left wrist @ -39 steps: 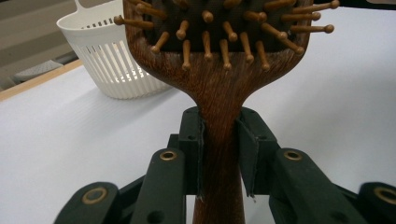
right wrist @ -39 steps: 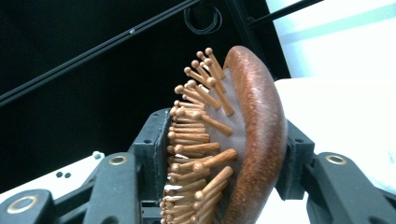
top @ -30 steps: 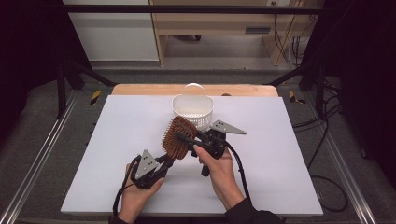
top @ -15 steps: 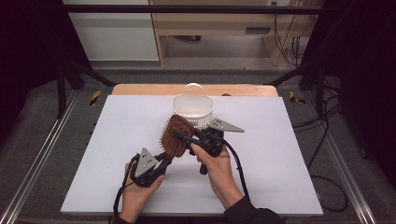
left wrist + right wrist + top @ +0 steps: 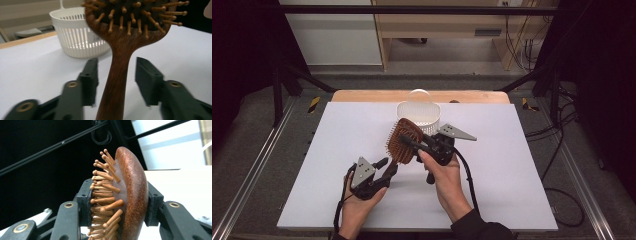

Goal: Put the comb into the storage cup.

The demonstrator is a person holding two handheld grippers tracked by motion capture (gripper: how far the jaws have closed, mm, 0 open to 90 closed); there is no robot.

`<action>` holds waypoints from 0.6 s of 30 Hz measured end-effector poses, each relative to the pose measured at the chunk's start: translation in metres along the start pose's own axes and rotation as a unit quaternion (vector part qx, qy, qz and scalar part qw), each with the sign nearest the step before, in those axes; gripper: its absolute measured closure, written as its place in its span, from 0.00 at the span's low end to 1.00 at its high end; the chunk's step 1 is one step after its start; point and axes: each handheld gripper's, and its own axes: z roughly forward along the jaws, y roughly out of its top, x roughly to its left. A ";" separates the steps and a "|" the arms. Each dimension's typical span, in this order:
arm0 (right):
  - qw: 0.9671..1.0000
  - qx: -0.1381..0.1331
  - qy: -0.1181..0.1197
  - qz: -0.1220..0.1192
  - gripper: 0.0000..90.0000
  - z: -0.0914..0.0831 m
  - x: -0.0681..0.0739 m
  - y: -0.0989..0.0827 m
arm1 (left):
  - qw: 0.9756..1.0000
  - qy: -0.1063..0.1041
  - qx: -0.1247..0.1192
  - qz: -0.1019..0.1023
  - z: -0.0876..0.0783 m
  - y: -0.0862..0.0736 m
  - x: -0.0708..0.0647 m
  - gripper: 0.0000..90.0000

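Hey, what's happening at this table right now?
A person is passing a wooden hairbrush between two handheld grippers. The right gripper clamps the brush head, bristles against one jaw. The left gripper has just been opening, its jaws standing apart on either side of the handle. A white basket sits just behind on the table.

The wooden paddle hairbrush (image 5: 403, 141) is up off the white worktop (image 5: 522, 170), dark reddish-brown, with rows of ball-tipped wooden pins on a dark cushion. Its oval head is clamped across pins and rounded back by the right tongs (image 5: 119, 202). Its handle runs down toward the left tongs (image 5: 116, 80) and stands between their jaws, which have just been opening, untouched on either side.
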 end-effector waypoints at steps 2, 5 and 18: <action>1.000 -0.006 -0.010 0.000 0.58 -0.002 -0.002 0.004 | 1.000 0.014 0.001 -0.007 -0.008 -0.001 0.002 0.42; 1.000 -0.012 -0.018 -0.003 0.58 -0.005 -0.005 0.008 | 0.999 0.035 -0.007 -0.019 -0.024 -0.005 0.009 0.29; 0.999 -0.030 -0.036 0.007 0.58 -0.004 -0.018 0.012 | 0.989 0.113 -0.060 -0.077 -0.058 -0.030 0.053 0.04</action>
